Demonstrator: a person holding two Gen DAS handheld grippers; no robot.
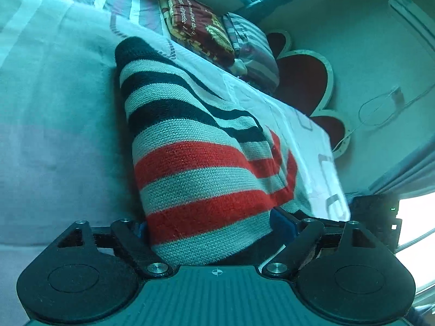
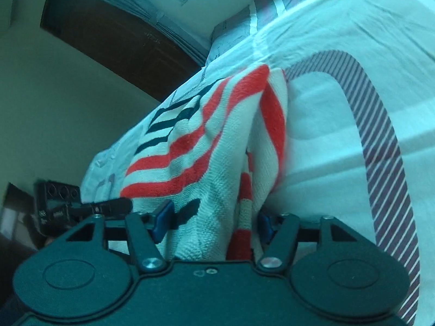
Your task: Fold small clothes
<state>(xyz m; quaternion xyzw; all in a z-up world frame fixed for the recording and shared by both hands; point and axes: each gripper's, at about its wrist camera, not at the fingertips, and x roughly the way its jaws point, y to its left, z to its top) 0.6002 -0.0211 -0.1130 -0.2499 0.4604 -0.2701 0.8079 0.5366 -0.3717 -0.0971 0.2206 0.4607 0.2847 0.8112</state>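
Setting: bedroom; your work surface is a pale white bedsheet over a bed, with a folded dark red printed blanket and striped pillows far behind, against the wall.
Garment: a knitted pullover striped red, grey-white and black lies bunched on the sheet, its near edge drawn up between both tongs.
Left gripper: jaws fairly wide, a thick roll of knit filling the gap; whether the blue pads really press it, you cannot tell.
Right gripper: jaws narrower, gathered folds of the same knit between the blue pads, which seem to touch it on both sides.
Handling: soft, light, stretchy; it will sag and bunch rather than hold a crease.
Where to grip: take the hem edge or corners in a thin layer, not a thick bundle, so your fold lies flat.
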